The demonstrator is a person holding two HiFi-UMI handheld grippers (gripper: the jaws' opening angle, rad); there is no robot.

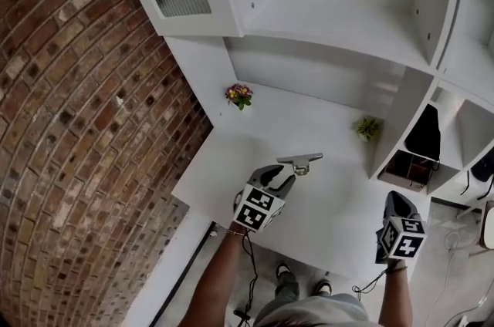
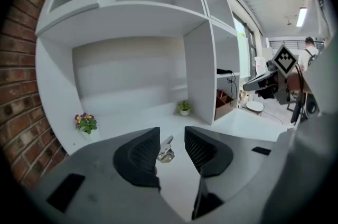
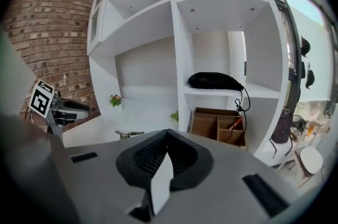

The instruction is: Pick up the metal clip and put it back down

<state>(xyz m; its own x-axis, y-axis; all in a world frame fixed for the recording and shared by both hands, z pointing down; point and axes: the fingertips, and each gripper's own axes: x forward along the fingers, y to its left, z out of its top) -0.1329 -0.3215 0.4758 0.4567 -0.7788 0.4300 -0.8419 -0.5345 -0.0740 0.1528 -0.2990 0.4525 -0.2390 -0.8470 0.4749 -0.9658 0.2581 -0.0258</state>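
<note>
Left gripper (image 1: 286, 178) sits at center frame in the head view, jaws spread with nothing clamped. The metal clip (image 1: 301, 162) lies flat on the white desk (image 1: 328, 214), just past the jaw tips. In the left gripper view it shows in the gap between the pads (image 2: 138, 153); can't tell whether either pad touches it.

Right gripper (image 1: 395, 203) is at lower right over the desk edge, well apart from the clip, jaws pressed together and empty. Its own view shows the clip at left of center.

Flower pot (image 1: 239, 95) and green plant (image 1: 368, 127) sit at the back of the desk.
</note>
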